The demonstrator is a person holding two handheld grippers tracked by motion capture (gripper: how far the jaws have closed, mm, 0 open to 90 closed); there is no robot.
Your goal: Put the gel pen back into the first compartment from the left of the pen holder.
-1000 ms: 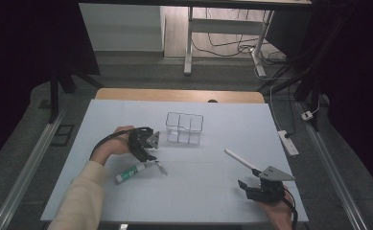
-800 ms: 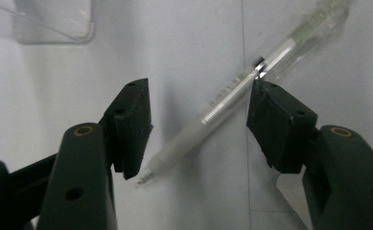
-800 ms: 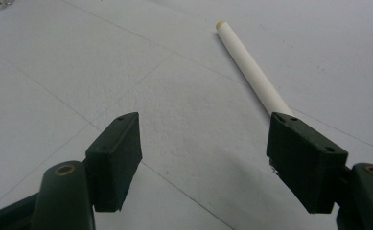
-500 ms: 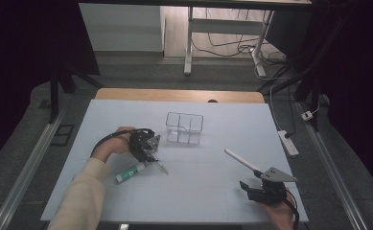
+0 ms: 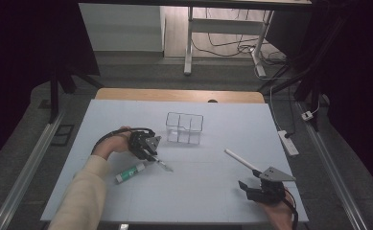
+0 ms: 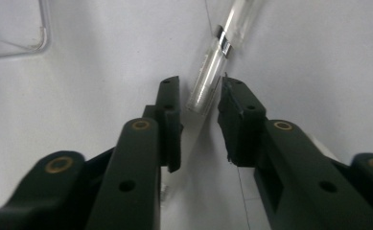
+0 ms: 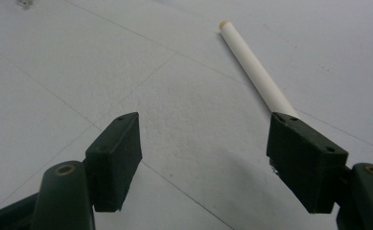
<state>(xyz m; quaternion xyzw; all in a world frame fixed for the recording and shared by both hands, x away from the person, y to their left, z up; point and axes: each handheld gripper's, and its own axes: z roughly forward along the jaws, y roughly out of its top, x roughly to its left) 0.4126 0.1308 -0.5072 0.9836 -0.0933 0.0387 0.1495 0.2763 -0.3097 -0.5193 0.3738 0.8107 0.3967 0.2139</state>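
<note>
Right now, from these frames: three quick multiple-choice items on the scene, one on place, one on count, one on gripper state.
1. Where does the clear pen lie?
A. inside the wire rack
B. between the left gripper's jaws, on the table
C. beside the right gripper

2. How many compartments does the wire rack have?
A. one
B. two
C. five

3. How stands the right gripper?
A. jaws wide apart, nothing between them
B. clamped on the white stick
C. clamped on the green-capped marker

Key: 1 B, the left gripper straddles the pen, its jaws having just been closing. 2 B, one divider splits the rack. 3 A, the white stick lies beyond one jaw; the green-capped marker lies near the left hand.
</note>
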